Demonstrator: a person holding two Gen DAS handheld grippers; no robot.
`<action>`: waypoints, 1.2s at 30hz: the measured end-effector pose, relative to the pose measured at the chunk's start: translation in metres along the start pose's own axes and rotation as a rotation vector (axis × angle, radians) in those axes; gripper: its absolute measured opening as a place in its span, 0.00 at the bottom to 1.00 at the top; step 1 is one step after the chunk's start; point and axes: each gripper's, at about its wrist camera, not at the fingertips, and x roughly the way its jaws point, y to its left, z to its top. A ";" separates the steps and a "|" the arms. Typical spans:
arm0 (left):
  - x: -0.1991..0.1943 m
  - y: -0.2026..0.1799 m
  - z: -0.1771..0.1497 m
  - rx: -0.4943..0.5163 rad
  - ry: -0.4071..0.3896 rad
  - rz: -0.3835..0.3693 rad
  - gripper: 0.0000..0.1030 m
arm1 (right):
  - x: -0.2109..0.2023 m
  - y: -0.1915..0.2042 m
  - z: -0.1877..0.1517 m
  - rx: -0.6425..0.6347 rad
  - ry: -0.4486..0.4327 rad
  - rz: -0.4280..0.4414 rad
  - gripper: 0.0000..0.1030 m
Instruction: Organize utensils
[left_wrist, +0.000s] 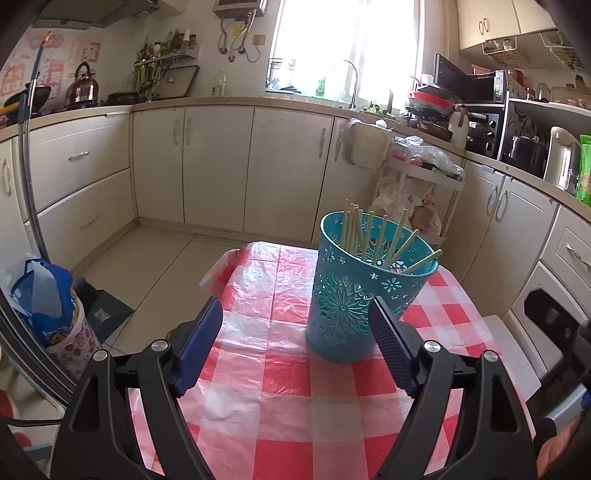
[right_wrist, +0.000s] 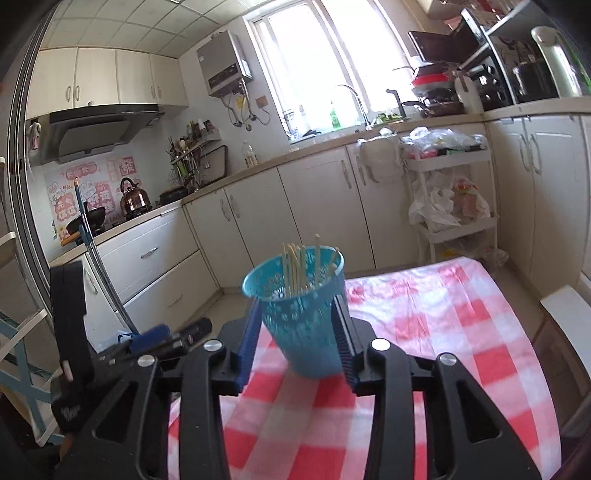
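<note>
A teal perforated utensil holder (left_wrist: 354, 291) stands on the red-and-white checked tablecloth (left_wrist: 288, 406) with several wooden chopsticks (left_wrist: 364, 236) upright in it. My left gripper (left_wrist: 295, 314) is open and empty, just left of the holder; its right finger (left_wrist: 391, 347) is close to the holder's side. In the right wrist view the holder (right_wrist: 306, 325) sits between the fingers of my right gripper (right_wrist: 297, 325), which are closed against its sides. It appears tilted and blurred, with chopsticks (right_wrist: 295, 269) inside. The tablecloth (right_wrist: 424, 332) lies beneath.
The table stands in a kitchen with white cabinets (left_wrist: 218, 166) behind it. A white trolley (left_wrist: 424, 184) with plastic bags stands beyond the far right corner. A blue bag (left_wrist: 40, 295) sits on the left. My left gripper shows at the left of the right wrist view (right_wrist: 155, 339).
</note>
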 end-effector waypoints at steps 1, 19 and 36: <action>-0.005 -0.001 0.000 0.005 -0.004 0.004 0.77 | -0.009 -0.001 -0.005 0.001 0.008 -0.009 0.39; -0.137 -0.007 -0.020 0.049 0.083 0.086 0.92 | -0.118 0.032 -0.014 0.024 0.113 -0.073 0.85; -0.224 0.001 -0.088 0.057 0.214 0.076 0.93 | -0.189 0.076 -0.064 -0.024 0.194 -0.078 0.93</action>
